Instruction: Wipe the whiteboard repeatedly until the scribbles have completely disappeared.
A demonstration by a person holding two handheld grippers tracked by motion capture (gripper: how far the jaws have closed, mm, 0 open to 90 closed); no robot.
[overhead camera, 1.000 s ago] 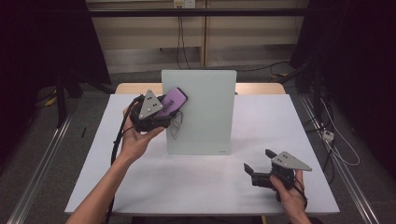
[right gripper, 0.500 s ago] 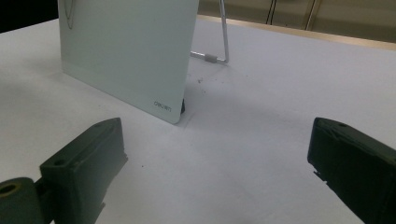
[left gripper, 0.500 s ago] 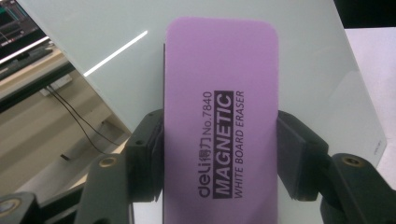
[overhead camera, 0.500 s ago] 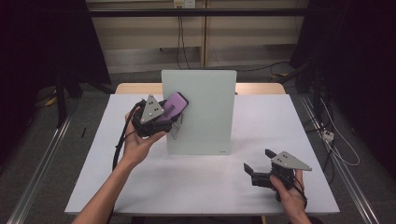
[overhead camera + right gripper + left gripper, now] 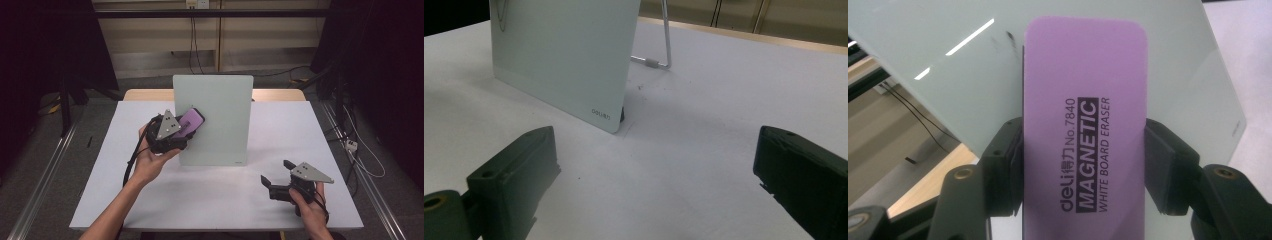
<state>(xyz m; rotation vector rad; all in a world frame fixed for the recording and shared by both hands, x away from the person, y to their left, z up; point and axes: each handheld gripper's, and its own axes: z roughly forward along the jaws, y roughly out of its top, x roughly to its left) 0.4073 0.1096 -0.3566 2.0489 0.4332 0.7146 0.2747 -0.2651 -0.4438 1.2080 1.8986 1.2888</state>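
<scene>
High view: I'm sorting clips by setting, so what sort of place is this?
Probably a lab recording station: a white table ringed by dark curtains, floor rails, and loose cables along the back wall.

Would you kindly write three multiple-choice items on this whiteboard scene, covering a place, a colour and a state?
1. Where is the eraser?
A. lying on the table
B. clamped in the left gripper at the whiteboard
C. in the right gripper

2. What colour is the eraser?
A. purple
B. yellow
C. green

3. How do the jaws of the right gripper stand?
A. shut on the eraser
B. shut on the whiteboard
C. open, with nothing between them

Key: 1 B, the left gripper view shows both jaws pressing its sides; 2 A, its face is purple with black print; 3 C, bare table lies between the jaws.
</scene>
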